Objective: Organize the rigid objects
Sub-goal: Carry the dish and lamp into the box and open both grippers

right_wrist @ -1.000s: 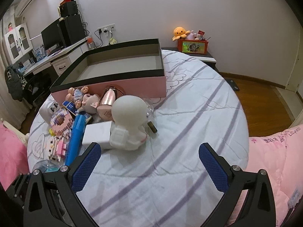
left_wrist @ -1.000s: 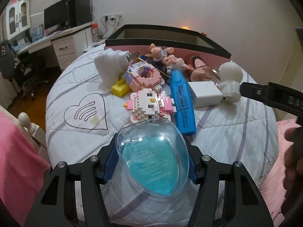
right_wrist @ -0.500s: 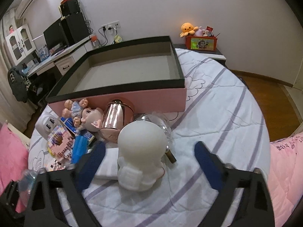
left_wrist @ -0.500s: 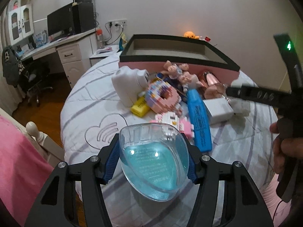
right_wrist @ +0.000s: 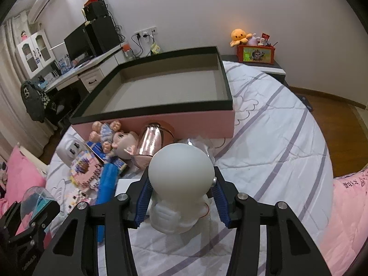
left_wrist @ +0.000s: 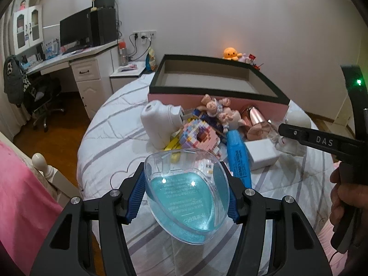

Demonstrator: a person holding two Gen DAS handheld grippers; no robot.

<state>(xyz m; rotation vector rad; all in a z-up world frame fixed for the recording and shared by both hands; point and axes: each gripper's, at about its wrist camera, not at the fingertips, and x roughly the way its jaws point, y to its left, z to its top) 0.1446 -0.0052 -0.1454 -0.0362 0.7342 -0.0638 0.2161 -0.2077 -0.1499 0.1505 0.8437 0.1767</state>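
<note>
Box [right_wrist: 165, 87] interior open; toy pile [right_wrist: 110, 151] blocks front.

The left tongs [left_wrist: 185, 197] hold a clear bottle [left_wrist: 186, 197] above the bed [right_wrist: 271, 124]. Ahead of them lies a heap of toys, and behind the heap stands the open box [left_wrist: 207, 80]. Between the right tongs [right_wrist: 180, 197] stands an astronaut figure [right_wrist: 180, 179]; a doll [right_wrist: 119, 138] lies to their left.

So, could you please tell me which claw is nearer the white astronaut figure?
Right. The right claw straddles the astronaut figure; the left claw holds a clear blue case beyond the toy pile.
</note>
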